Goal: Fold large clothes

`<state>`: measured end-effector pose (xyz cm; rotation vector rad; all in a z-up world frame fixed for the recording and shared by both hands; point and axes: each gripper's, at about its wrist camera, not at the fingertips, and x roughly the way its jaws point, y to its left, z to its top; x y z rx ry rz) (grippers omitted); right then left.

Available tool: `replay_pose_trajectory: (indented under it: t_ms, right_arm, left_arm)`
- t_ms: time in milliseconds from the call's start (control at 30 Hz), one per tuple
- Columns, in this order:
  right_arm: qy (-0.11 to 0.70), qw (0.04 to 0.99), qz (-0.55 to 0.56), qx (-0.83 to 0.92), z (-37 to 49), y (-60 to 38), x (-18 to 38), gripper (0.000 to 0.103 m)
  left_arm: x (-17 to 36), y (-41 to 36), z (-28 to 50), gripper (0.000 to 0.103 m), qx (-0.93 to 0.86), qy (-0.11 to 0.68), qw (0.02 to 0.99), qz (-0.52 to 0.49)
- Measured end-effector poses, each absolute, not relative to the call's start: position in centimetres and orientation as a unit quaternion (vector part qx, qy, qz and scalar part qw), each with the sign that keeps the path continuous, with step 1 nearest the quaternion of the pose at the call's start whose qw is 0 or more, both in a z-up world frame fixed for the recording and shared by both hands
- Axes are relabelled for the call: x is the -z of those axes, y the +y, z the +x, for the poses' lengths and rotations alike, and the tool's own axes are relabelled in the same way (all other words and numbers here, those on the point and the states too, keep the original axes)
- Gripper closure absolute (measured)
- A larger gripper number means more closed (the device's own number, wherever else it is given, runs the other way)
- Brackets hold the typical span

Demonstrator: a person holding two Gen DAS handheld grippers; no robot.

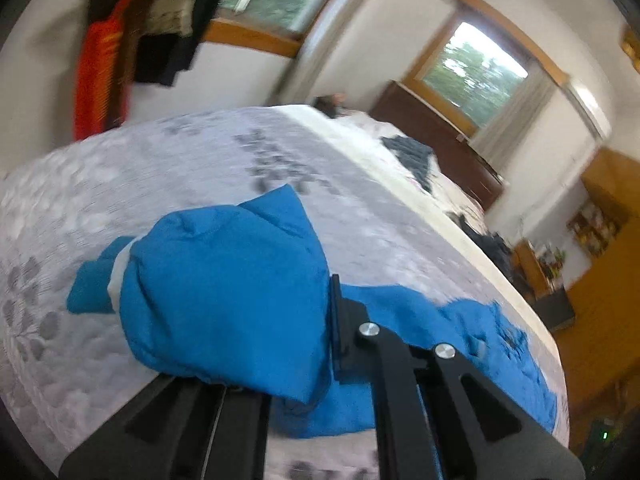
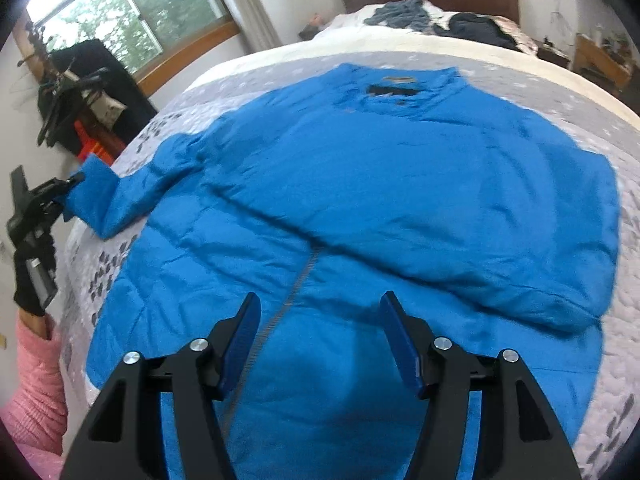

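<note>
A blue jacket (image 2: 360,200) lies spread on the bed (image 2: 560,64), one sleeve already folded across its front. The left gripper (image 2: 74,182) pinches the other sleeve's cuff (image 2: 94,196). The right gripper (image 2: 318,340) hovers spread, empty. Most folding remains.

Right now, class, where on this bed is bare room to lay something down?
Bare quilt lies right of the blue jacket, and a strip between its collar and the dark clothes by the headboard. Crowded: the middle, under the jacket.
</note>
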<state>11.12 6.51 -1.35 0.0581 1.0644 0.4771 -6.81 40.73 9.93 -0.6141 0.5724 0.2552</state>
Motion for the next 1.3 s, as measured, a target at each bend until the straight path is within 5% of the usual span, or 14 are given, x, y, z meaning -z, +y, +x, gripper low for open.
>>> replay_pose_trajectory:
  t_ms: [467,1000,1200,1300]
  right_arm:
    - [0.487,0.851,0.080,-0.179,12.8,0.1,1.3,0.040]
    - [0.498,0.839,0.129,-0.178,13.9,-2.9,2.8,0.041]
    - [0.499,0.841,0.119,-0.172,13.9,-2.5,3.0,0.041]
    - [0.496,0.844,0.117,-0.170,13.6,-2.5,2.6,0.040]
  left_arm:
    - [-14.9,18.6,2.6,0.099,0.069,0.300,0.936,-0.173]
    - [-4.9,6.5,9.2,0.098,0.145,0.400,0.895,-0.135]
    - [-3.3,6.5,8.9,0.088,0.177,0.443,0.870,-0.126]
    - [-3.7,7.4,6.6,0.061,0.219,0.447,0.857,-0.132]
